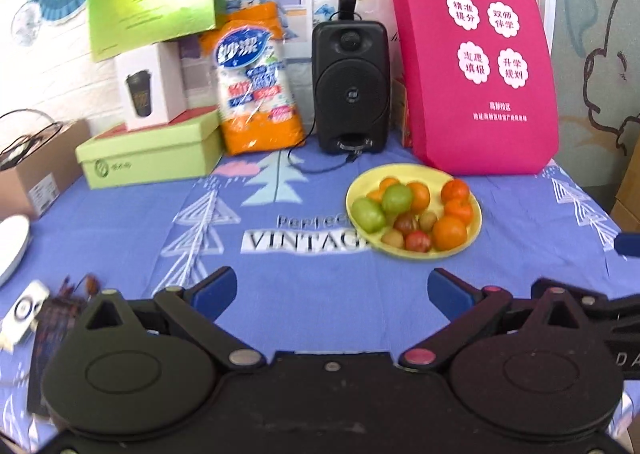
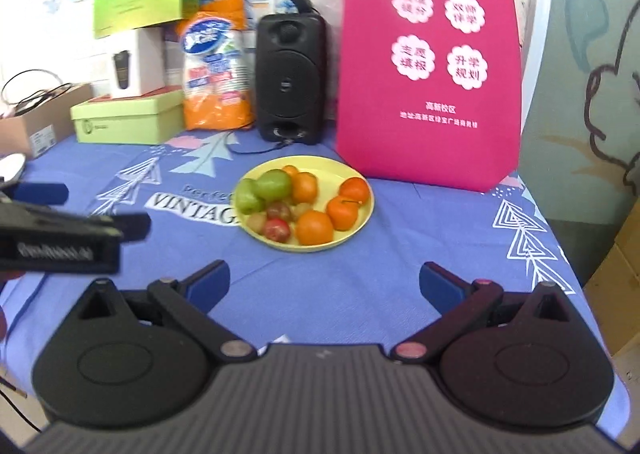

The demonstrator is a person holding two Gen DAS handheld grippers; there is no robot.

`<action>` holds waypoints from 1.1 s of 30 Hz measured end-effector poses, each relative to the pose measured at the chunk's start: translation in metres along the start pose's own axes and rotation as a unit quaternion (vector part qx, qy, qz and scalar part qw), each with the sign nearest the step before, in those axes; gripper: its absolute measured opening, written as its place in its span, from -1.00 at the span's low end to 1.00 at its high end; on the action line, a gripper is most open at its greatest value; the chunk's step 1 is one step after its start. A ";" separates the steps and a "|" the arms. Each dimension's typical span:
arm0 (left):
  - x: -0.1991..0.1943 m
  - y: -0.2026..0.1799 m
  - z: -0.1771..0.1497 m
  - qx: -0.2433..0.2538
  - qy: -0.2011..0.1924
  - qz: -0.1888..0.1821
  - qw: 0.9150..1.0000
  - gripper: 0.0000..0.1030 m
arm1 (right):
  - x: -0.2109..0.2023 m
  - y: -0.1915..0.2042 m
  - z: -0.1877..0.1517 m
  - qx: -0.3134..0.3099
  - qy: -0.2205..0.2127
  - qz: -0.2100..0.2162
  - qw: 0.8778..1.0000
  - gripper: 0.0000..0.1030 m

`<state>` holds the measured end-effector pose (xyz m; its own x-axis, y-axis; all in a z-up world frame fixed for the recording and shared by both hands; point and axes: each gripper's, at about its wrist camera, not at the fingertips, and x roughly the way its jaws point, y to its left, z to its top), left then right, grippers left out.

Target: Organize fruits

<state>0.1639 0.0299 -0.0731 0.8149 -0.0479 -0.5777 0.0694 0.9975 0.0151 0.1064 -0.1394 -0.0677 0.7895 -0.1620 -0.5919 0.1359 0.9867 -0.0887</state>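
A yellow plate (image 1: pixel 416 173) sits on the blue tablecloth, heaped with oranges (image 1: pixel 450 233), green fruits (image 1: pixel 397 197) and small reddish fruits (image 1: pixel 418 241). My left gripper (image 1: pixel 332 290) hovers open in front of the plate, with nothing between its blue pads. In the right wrist view the same plate (image 2: pixel 320 165) lies ahead and slightly left of centre, with an orange (image 2: pixel 314 228) at its near rim. My right gripper (image 2: pixel 325 282) is open and empty, short of the plate. The left gripper (image 2: pixel 94 209) shows at the left edge there.
A pink tote bag (image 1: pixel 476 65) stands just behind the plate, with a black speaker (image 1: pixel 350 81) and its cable to its left. Green boxes (image 1: pixel 152 153) and an orange pack (image 1: pixel 256 81) line the back. A white plate (image 1: pixel 12 246) and small items (image 1: pixel 24 314) lie front left.
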 end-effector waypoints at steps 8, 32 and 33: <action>-0.041 -0.003 -0.021 -0.001 -0.012 0.009 1.000 1.00 | -0.035 0.008 -0.005 0.010 -0.019 -0.010 1.000 1.00; -0.064 0.006 -0.014 -0.030 -0.035 0.027 0.999 1.00 | -0.048 0.000 -0.007 0.017 -0.047 -0.037 0.998 1.00; -0.065 0.006 -0.014 -0.033 -0.035 0.025 0.998 1.00 | -0.047 0.000 -0.008 0.016 -0.047 -0.037 0.998 1.00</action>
<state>0.1038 0.0399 -0.0469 0.8550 0.0012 -0.5186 -0.0095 0.9999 -0.0132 0.0646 -0.1312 -0.0459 0.8287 -0.2371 -0.5070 0.2142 0.9712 -0.1040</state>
